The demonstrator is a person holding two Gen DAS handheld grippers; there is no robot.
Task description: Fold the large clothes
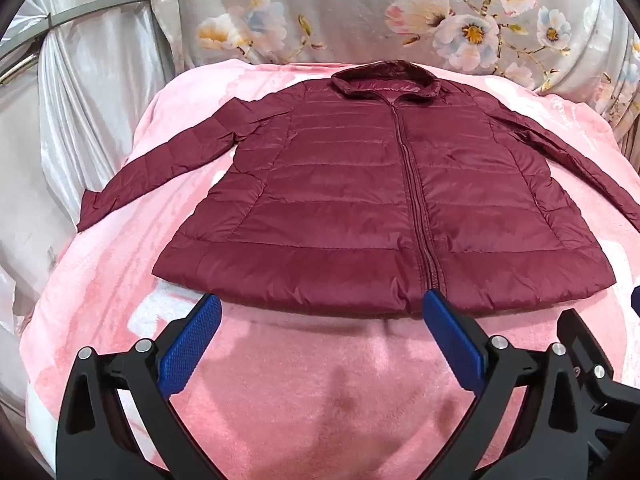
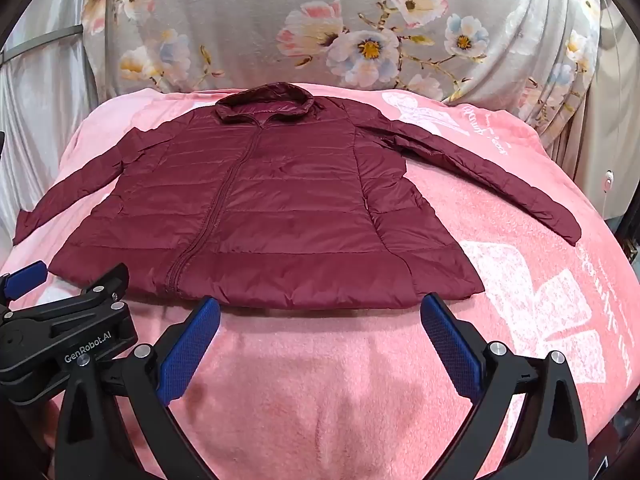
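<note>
A dark red quilted jacket (image 1: 360,200) lies flat and zipped on a pink blanket (image 1: 304,392), collar at the far side, both sleeves spread outward. In the right wrist view the same jacket (image 2: 272,216) shows its right sleeve (image 2: 500,184) stretched toward the far right. My left gripper (image 1: 322,312) hovers open just short of the jacket's near hem, nothing between its blue pads (image 1: 188,356). My right gripper (image 2: 320,312) is open too, just before the hem. The left gripper's body (image 2: 68,332) shows at the lower left of the right wrist view.
A grey floral fabric (image 1: 360,12) rises behind the pink blanket (image 2: 320,392). Silvery satin drapes (image 1: 80,100) hang at the left. White print marks the blanket's right part (image 2: 560,300). Dark furniture edges the far right (image 2: 628,208).
</note>
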